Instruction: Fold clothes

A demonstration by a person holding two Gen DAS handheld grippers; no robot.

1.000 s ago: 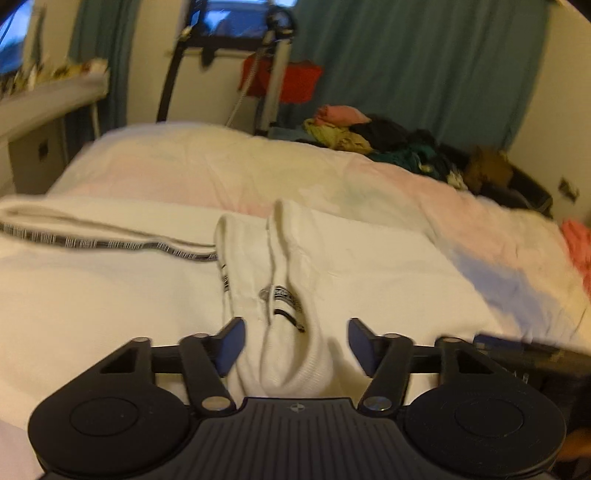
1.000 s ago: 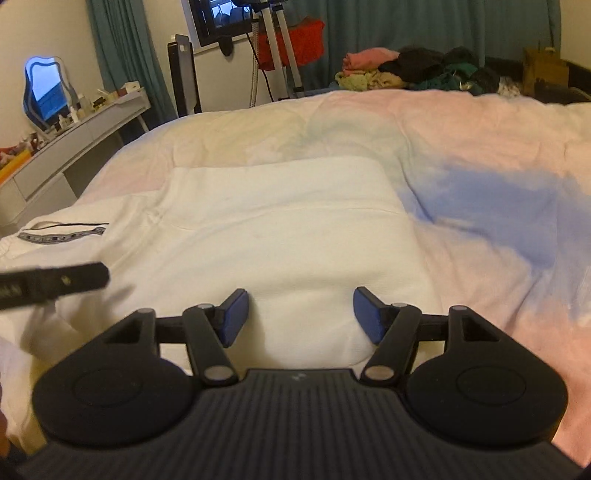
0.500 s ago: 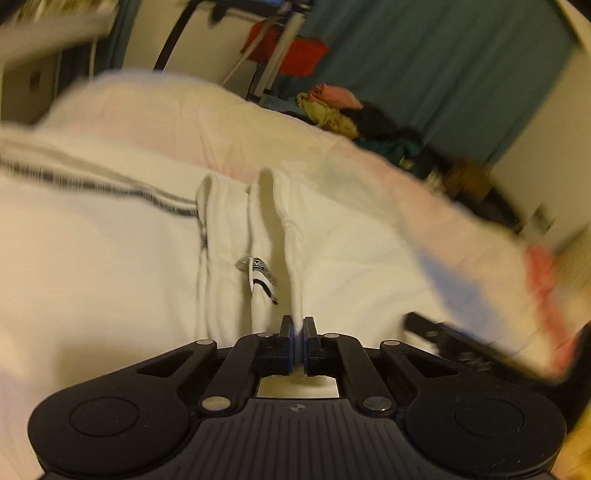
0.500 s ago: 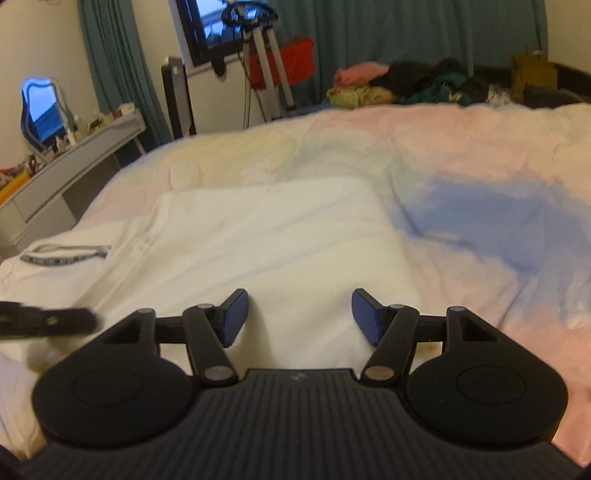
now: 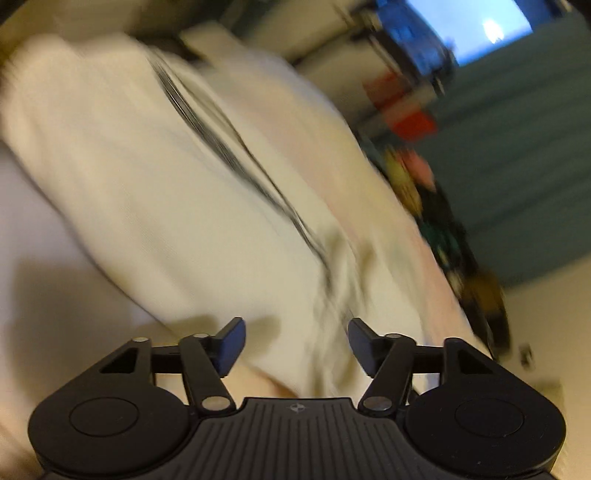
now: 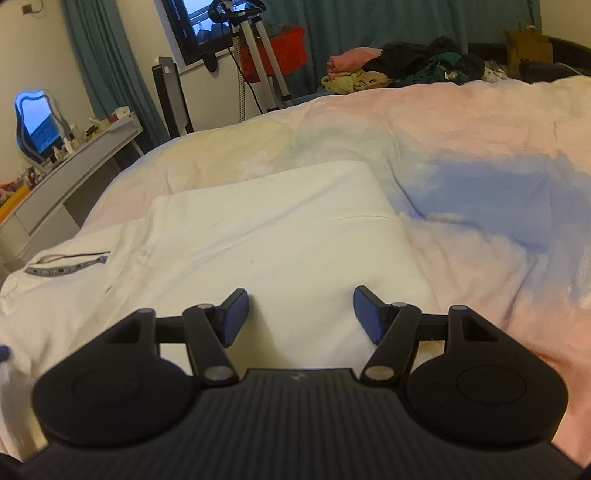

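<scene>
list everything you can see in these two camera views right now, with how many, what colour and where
Garment: one, white with a dark patterned trim band, spread on the bed near both grippers.
Duvet: one, pastel pink, blue and cream, covering the bed.
Clothes pile: one heap, pink, yellow-green, black and teal, far end of the bed.
Curtains: teal, back wall.
Red bag: one, hanging on a metal stand by the window.
Mirror: one, wavy-edged, on the grey dresser, left.
Left gripper: black, blue pads, open, empty.
Right gripper: black, blue pads, open, empty.
</scene>
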